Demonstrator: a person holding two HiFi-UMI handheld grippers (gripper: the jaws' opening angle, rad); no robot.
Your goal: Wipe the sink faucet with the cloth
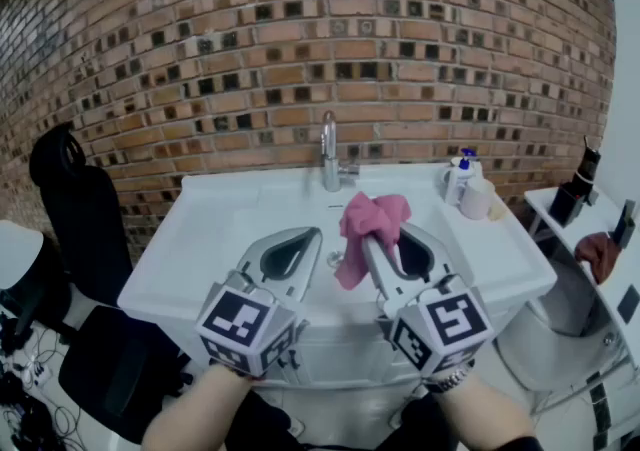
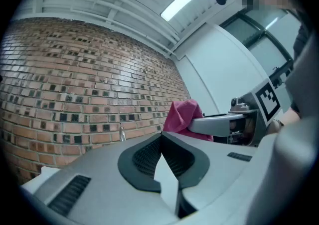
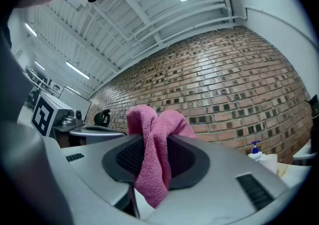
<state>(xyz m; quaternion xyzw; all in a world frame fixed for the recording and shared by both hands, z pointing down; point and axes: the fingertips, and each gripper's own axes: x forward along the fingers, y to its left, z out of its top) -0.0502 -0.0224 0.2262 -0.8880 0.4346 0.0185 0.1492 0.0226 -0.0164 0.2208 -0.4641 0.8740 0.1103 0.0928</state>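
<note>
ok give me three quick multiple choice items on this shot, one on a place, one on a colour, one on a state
1. Where does the faucet stand?
A) middle of the sink's back rim
B) its left corner
C) its front right corner

2. What colour is the cloth?
A) blue
B) white
C) pink

3. How is the left hand-held gripper?
A) wide open
B) shut, empty
C) shut on the cloth

Key:
1 A, it rises mid-rim in front of the brick wall.
2 C, it shows pink in every view.
3 B, its jaws meet with nothing between them; the right hand-held gripper clamps the cloth.
</note>
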